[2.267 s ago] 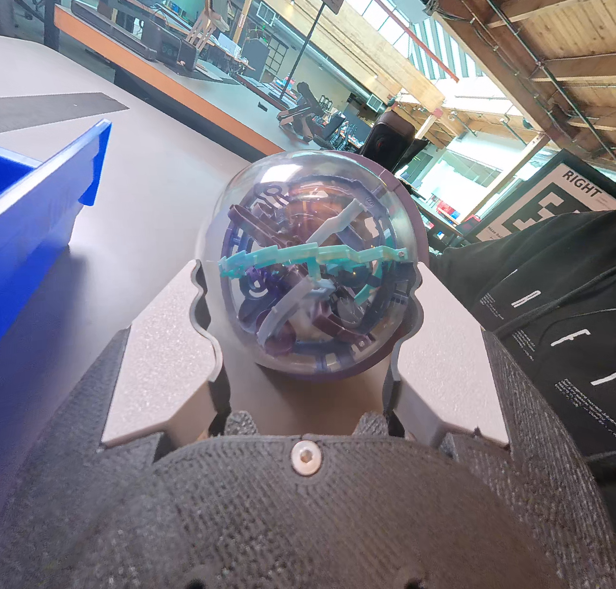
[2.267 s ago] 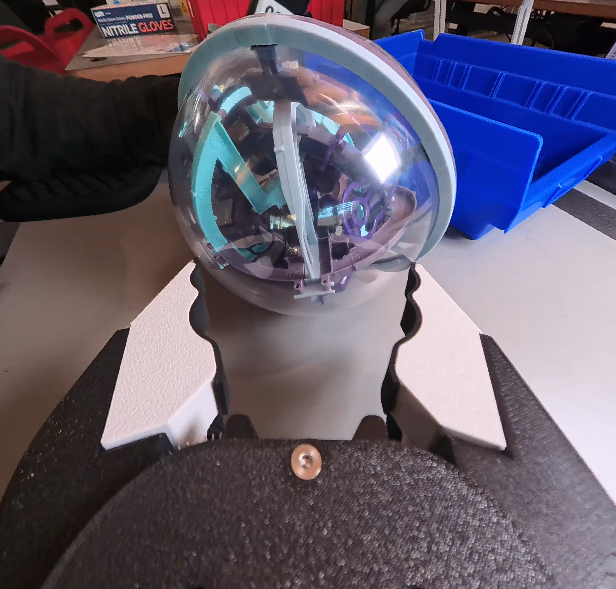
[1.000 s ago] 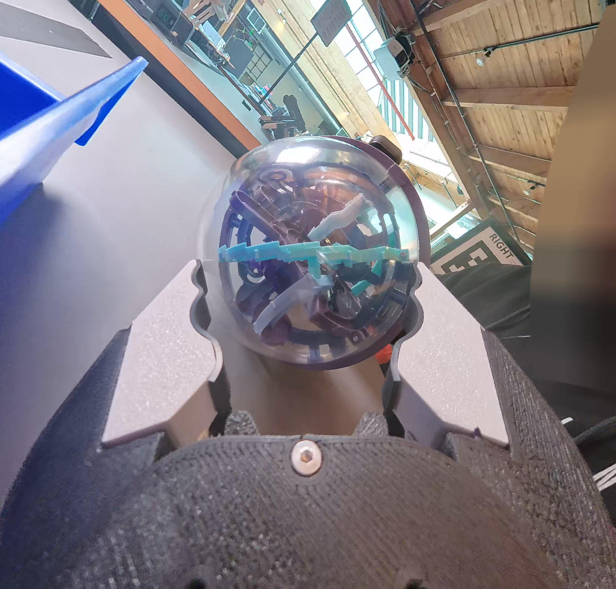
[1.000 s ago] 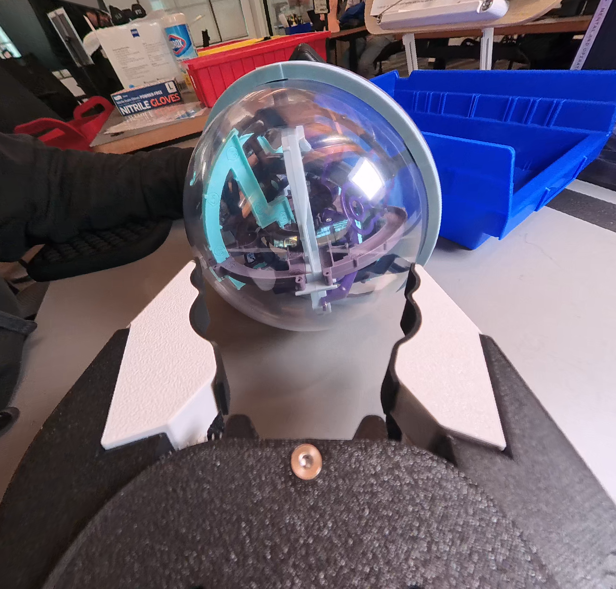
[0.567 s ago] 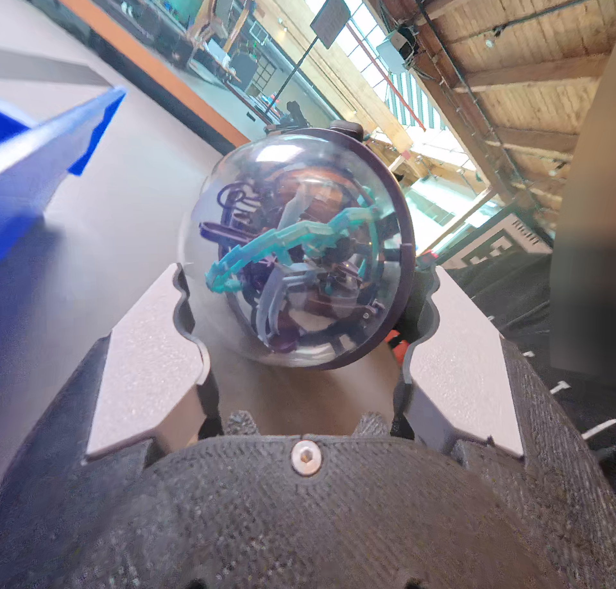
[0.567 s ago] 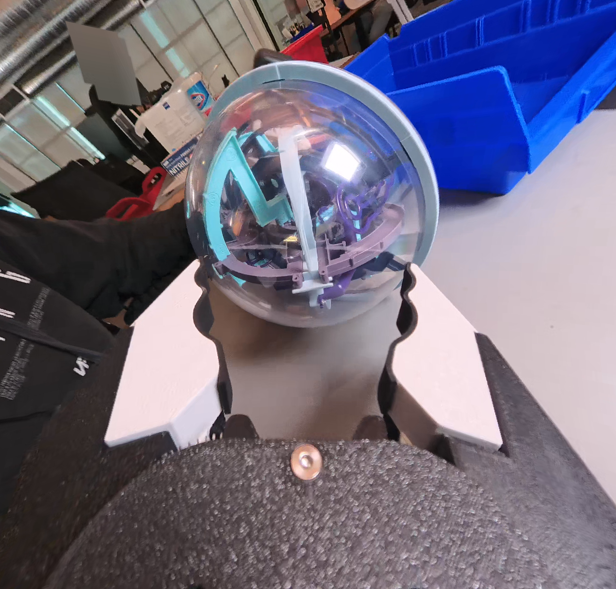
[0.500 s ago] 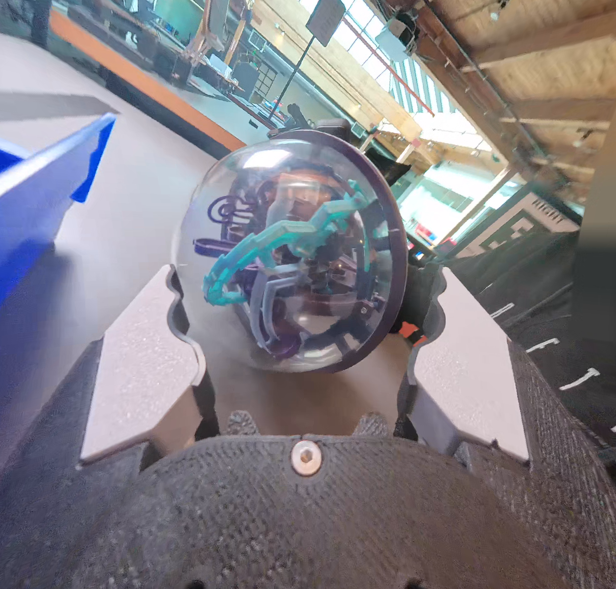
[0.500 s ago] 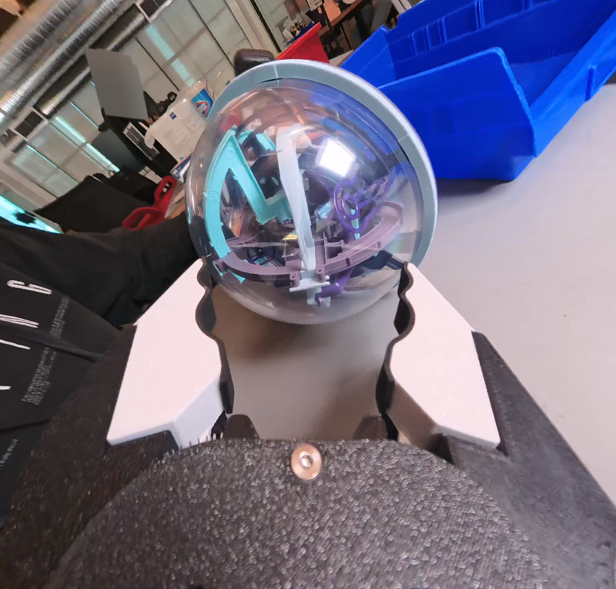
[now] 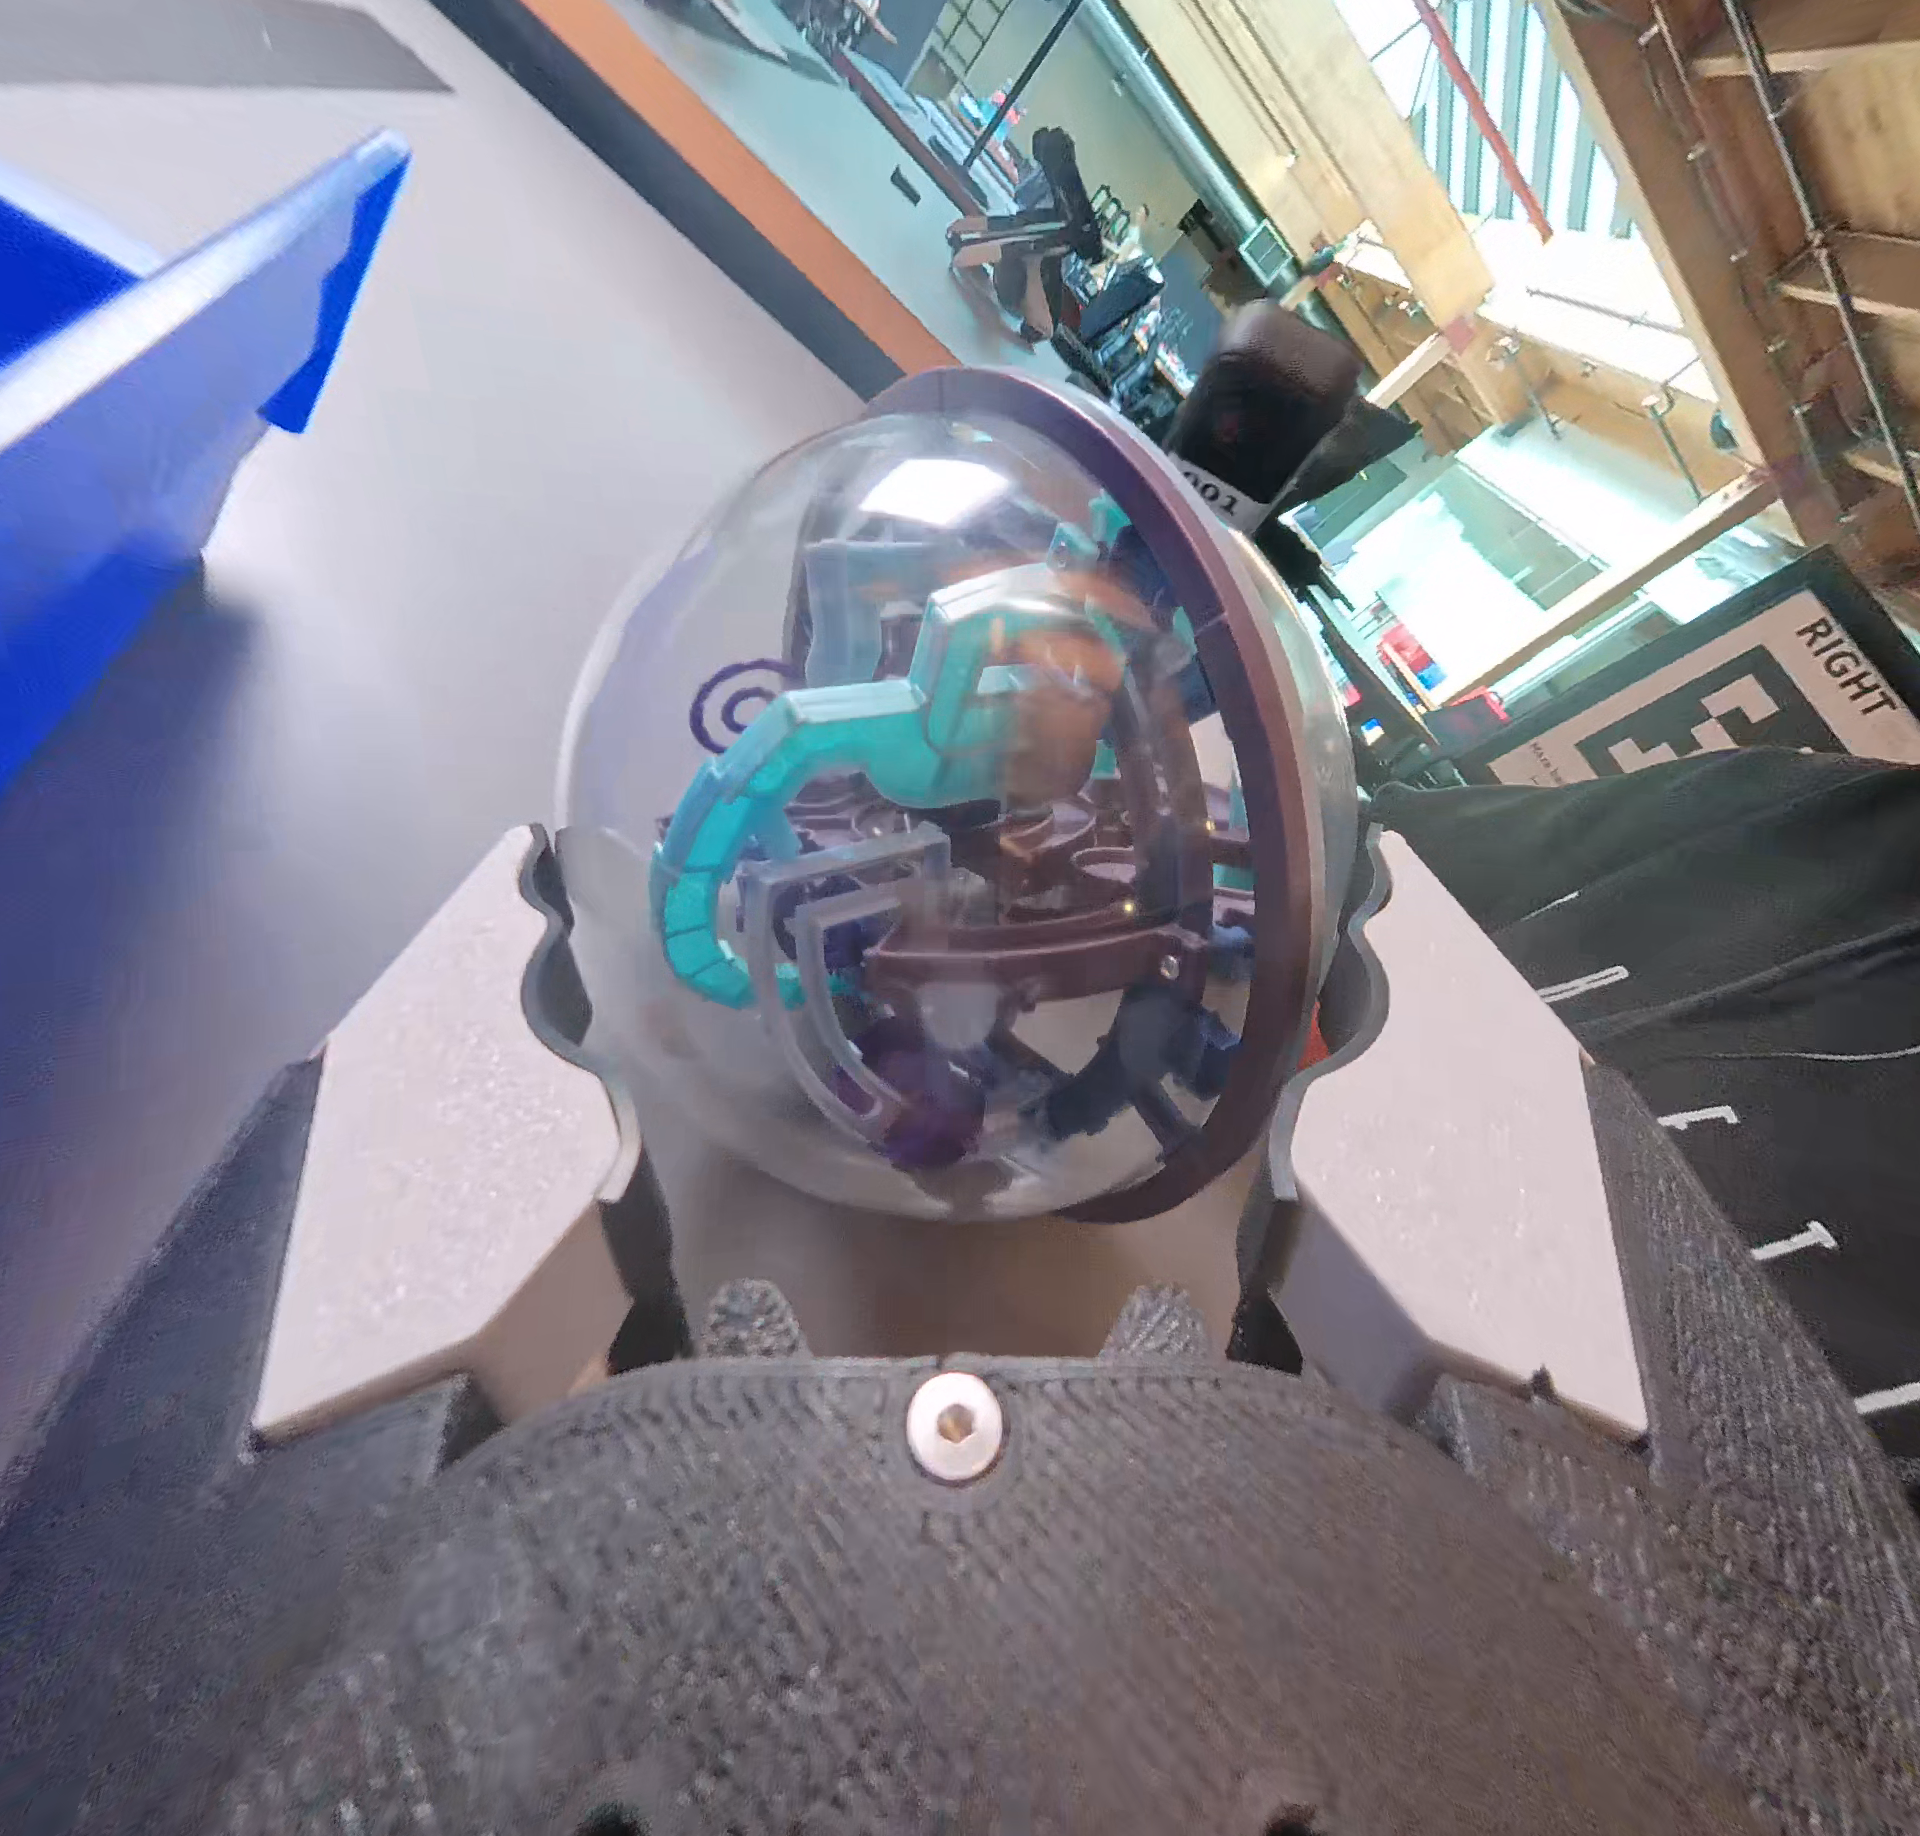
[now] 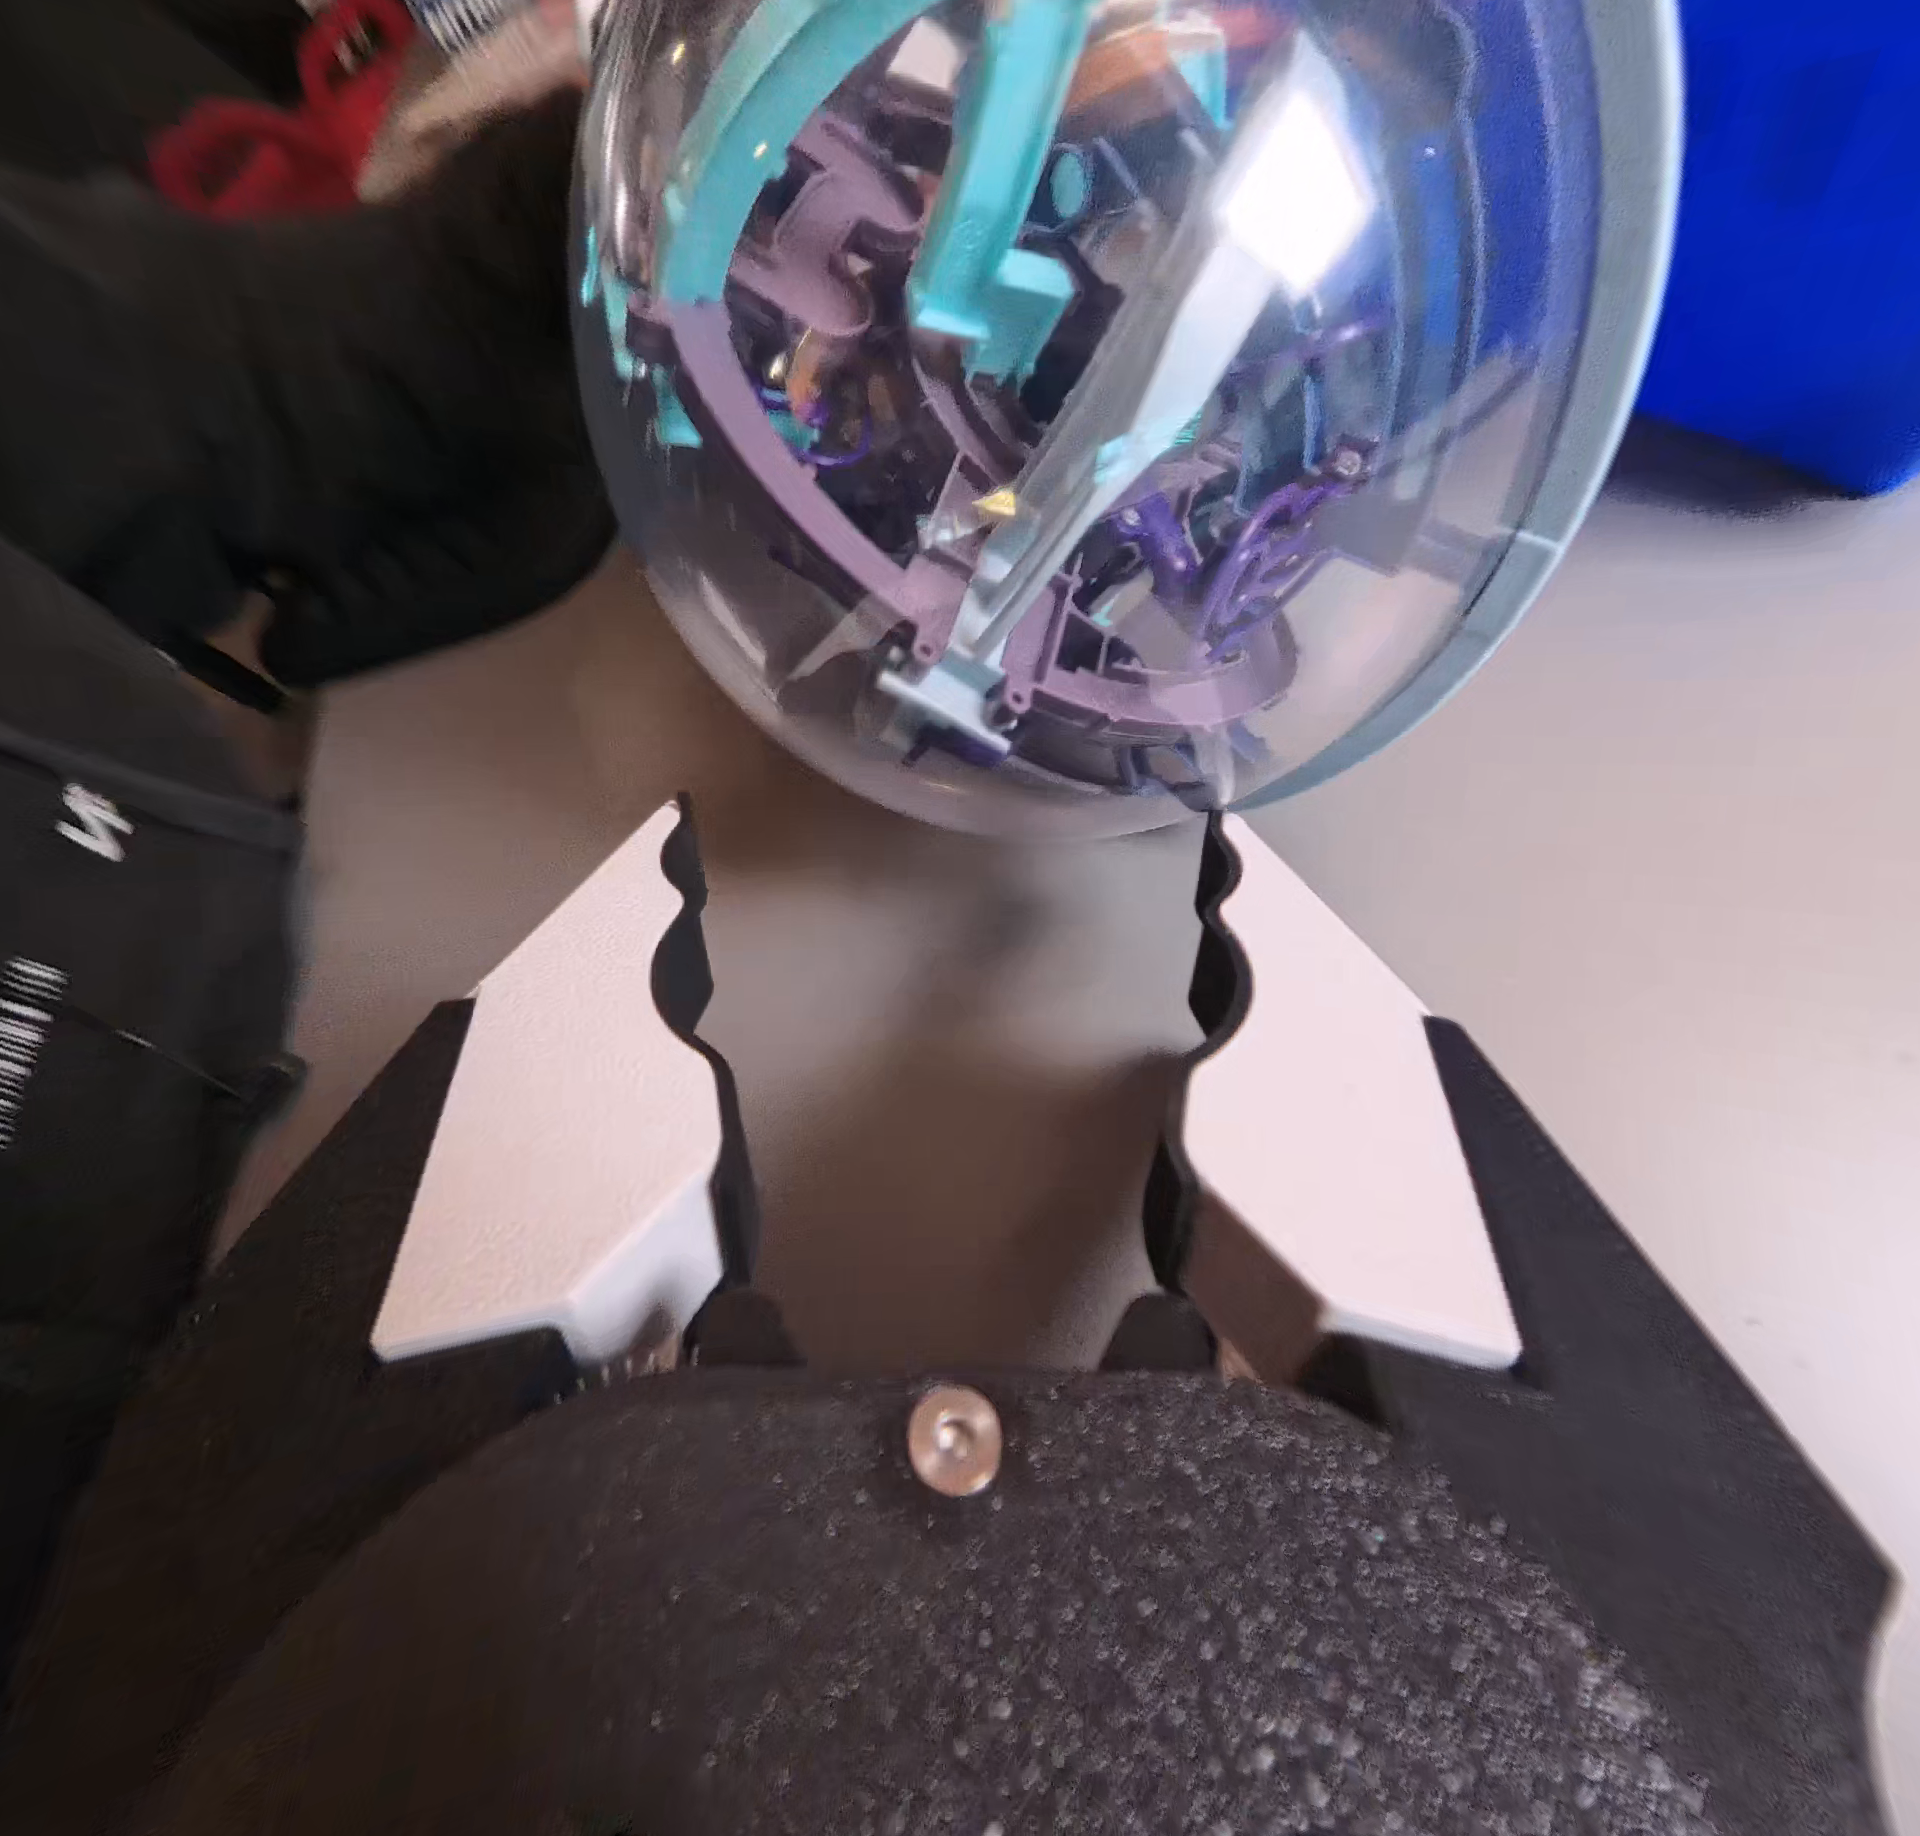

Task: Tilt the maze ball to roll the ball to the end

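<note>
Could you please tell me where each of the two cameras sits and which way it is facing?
Left wrist view: on the left gripper, looking along its fingers, tilted up toward the ceiling; both fingers hug the maze ball; a black sleeve shows at right.
Right wrist view: on the right gripper, looking down at the table; its fingers sit below the ball.
Shared: the ball and the blue bin.

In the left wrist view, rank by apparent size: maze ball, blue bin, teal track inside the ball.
1. maze ball
2. blue bin, cut off by the frame, so its rank against the ball is unsure
3. teal track
</note>
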`<action>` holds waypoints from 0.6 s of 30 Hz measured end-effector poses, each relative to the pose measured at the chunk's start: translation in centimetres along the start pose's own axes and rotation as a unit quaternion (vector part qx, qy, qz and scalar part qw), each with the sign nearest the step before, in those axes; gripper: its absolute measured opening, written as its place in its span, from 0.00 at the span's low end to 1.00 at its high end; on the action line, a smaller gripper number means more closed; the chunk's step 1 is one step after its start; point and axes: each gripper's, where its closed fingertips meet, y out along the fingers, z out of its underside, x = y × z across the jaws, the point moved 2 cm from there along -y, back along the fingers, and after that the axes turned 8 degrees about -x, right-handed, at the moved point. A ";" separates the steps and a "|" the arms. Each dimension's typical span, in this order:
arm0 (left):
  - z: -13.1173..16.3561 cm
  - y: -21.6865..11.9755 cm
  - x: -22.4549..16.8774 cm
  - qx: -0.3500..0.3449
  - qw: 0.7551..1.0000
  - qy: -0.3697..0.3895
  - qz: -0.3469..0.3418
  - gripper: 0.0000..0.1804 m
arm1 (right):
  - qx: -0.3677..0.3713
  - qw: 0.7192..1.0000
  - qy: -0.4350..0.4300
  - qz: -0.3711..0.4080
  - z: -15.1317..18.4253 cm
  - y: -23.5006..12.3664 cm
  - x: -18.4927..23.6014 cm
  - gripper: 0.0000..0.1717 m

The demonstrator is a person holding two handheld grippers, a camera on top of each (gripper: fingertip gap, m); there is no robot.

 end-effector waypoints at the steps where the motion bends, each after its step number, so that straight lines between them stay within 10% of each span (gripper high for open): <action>1: 0.2 -0.1 0.1 0.010 1.000 -0.005 -0.004 0.79 | 0.004 0.999 -0.035 0.008 0.1 -0.1 -0.1 0.56; 10: 0.0 0.8 0.0 0.015 0.997 -0.080 0.011 0.77 | -0.104 0.961 -0.236 0.101 -4.0 -1.3 -1.1 0.73; 18: -0.5 1.6 0.0 -0.024 0.996 -0.082 0.011 0.78 | -0.112 0.967 -0.206 0.098 -3.8 -0.4 -0.6 0.75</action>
